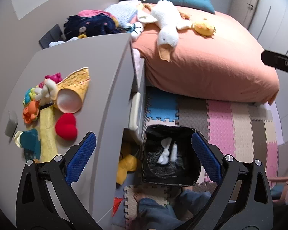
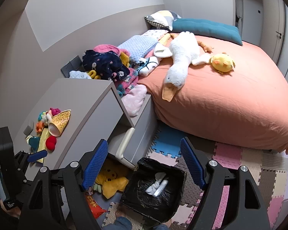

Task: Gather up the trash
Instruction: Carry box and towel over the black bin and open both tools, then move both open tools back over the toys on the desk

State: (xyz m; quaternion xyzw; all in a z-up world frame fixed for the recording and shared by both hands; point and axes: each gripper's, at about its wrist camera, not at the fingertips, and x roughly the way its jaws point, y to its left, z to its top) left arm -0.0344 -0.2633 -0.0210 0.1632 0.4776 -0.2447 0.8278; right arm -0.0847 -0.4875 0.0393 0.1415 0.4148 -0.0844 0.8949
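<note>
Nearest, both grippers hang over the floor with their blue-padded fingers spread apart and nothing between them: the left gripper [image 1: 144, 157] and the right gripper [image 2: 144, 164].

Just below them stands the square bin lined with a black plastic bag [image 2: 179, 174]. Inside it lie crumpled white tissues [image 1: 168, 151] (some trash is collected already, in my judgement). How much is left I cannot tell; no loose paper shows on the colourful foam puzzle floor mat [image 1: 220, 118].

Left of the bin is the grey bedside cabinet [image 2: 80, 105], its lower drawer pulled out toward the bin, so the room there is narrow. A yellow star-shaped plush [image 2: 111, 180] sits under the drawer. On the cabinet top lie a yellow fabric cone toy [image 1: 74, 90] and a red plush heart [image 1: 66, 125], near its left edge.

Farther, the bed with a salmon-coloured cover [image 2: 230, 99] hangs over the mat, and a white plush goose [image 2: 179, 63] lies on it. To the right of the bin the mat is open.
</note>
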